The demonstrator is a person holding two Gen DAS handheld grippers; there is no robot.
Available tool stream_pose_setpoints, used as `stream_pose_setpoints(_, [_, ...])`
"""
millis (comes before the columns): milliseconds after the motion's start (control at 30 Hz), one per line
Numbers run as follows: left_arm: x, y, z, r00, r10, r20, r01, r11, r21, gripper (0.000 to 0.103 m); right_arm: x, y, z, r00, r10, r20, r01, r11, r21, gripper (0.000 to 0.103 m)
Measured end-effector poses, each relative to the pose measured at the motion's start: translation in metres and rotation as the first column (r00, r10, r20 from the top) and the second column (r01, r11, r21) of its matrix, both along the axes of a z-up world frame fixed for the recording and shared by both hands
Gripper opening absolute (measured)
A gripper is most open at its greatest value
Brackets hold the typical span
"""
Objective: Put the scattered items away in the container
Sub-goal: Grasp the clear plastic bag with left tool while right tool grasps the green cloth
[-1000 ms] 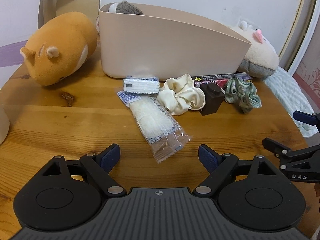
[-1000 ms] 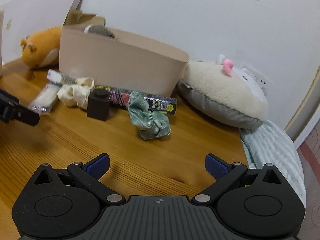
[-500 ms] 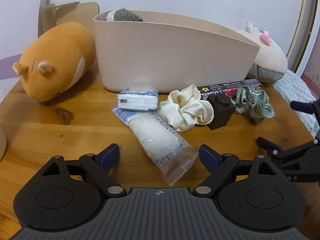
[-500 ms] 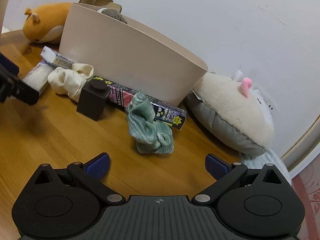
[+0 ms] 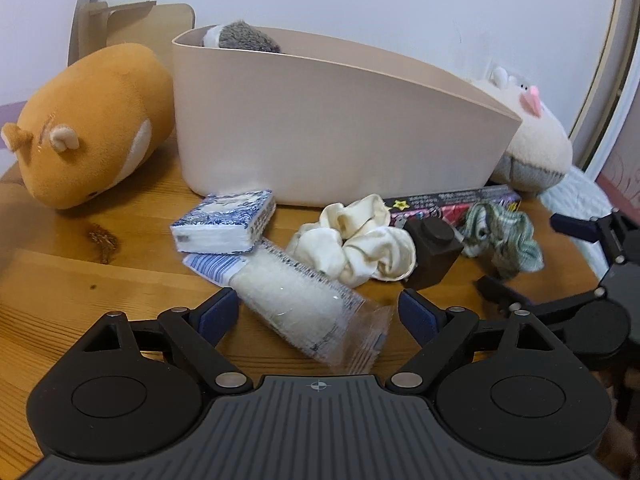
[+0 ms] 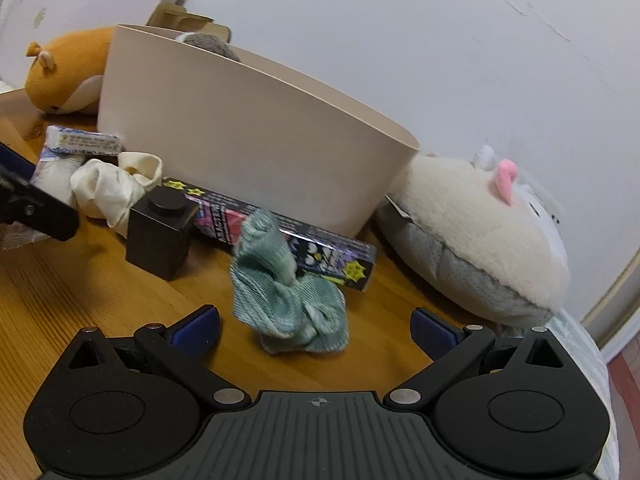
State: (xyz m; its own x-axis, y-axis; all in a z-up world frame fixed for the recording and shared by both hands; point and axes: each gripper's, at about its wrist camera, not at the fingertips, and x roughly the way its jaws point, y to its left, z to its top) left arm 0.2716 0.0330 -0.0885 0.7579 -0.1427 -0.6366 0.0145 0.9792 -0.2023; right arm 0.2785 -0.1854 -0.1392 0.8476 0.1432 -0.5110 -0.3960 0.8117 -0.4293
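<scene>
A beige container (image 5: pixel 332 128) stands at the back of the wooden table, also in the right wrist view (image 6: pixel 240 140). In front of it lie a tissue pack (image 5: pixel 224 226), a clear snack packet (image 5: pixel 304 304), a cream scrunchie (image 5: pixel 360 244), a dark block (image 5: pixel 434 252), a long printed box (image 5: pixel 452 204) and a green scrunchie (image 5: pixel 504 236). My left gripper (image 5: pixel 319 312) is open, its fingers either side of the snack packet's near end. My right gripper (image 6: pixel 315 324) is open around the green scrunchie (image 6: pixel 288 296), just short of it.
An orange hamster plush (image 5: pixel 88 120) lies left of the container. A cream and grey plush (image 6: pixel 480 232) lies to its right, against the wall. A grey plush (image 5: pixel 240 36) sits inside the container. The table edge (image 5: pixel 560 216) runs close on the right.
Both grippers have moved forward and lower. The snack packet now lies between my left fingers, and the green scrunchie sits between my right fingers. Nothing on the table moved.
</scene>
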Motion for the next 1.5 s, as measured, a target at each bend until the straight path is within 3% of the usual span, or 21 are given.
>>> stream_pose_setpoints(233, [0.006,0.002,0.001,0.999,0.046,-0.007,-0.046,0.998,-0.050,0.089,0.005,0.004,0.000,1.000,0.006,-0.011,-0.006,1.000,0.025,0.103])
stream_pose_setpoints(367, [0.010,-0.007,0.001,0.996,0.090,-0.014,-0.089,0.994,0.062,0.089,0.007,0.002,0.001,1.000,-0.002,-0.026,0.003,0.999,0.048,0.103])
stream_pose_setpoints(633, [0.009,-0.009,0.000,0.996,0.093,-0.010,-0.091,0.990,0.106,0.086,0.014,-0.007,0.003,0.994,-0.009,-0.112,0.027,0.987,0.160,0.095])
stream_pose_setpoints(733, [0.008,-0.005,0.001,0.997,0.081,-0.014,-0.079,0.991,0.105,0.081,0.015,-0.012,0.004,0.988,0.005,-0.152,0.027,0.977,0.211,0.085])
stream_pose_setpoints(800, [0.007,-0.002,0.002,0.996,0.091,-0.015,-0.089,0.990,0.107,0.071,0.017,-0.014,0.004,0.984,0.018,-0.176,0.024,0.972,0.235,0.078])
stream_pose_setpoints(867, [0.003,0.005,0.004,0.994,0.104,-0.014,-0.103,0.990,0.095,0.053,0.017,-0.015,0.005,0.981,0.027,-0.194,0.024,0.966,0.256,0.073])
stream_pose_setpoints(967, [-0.001,0.017,0.006,0.993,0.115,-0.017,-0.113,0.991,0.064,0.041,0.020,-0.020,0.006,0.971,0.056,-0.233,0.021,0.948,0.316,0.047])
stream_pose_setpoints(1033, [-0.002,0.023,0.007,0.993,0.113,-0.022,-0.112,0.993,0.039,0.038,0.021,-0.023,0.005,0.964,0.068,-0.256,0.030,0.933,0.358,0.041])
stream_pose_setpoints(1133, [-0.004,0.024,0.008,0.993,0.113,-0.028,-0.112,0.993,0.037,0.036,0.022,-0.022,0.007,0.964,0.055,-0.259,0.041,0.936,0.350,0.036])
stream_pose_setpoints(1200, [-0.006,0.024,0.008,0.993,0.115,-0.029,-0.114,0.993,0.038,0.035,0.022,-0.021,0.008,0.963,0.049,-0.266,0.047,0.938,0.344,0.025])
stream_pose_setpoints(1300, [-0.010,0.024,0.009,0.992,0.118,-0.033,-0.117,0.993,0.026,0.033,0.019,-0.020,0.009,0.962,0.035,-0.271,0.060,0.939,0.338,0.017])
stream_pose_setpoints(1500, [-0.021,0.026,0.011,0.992,0.115,-0.044,-0.115,0.993,0.004,0.031,0.010,-0.029,0.009,0.961,0.015,-0.275,0.086,0.933,0.350,0.014])
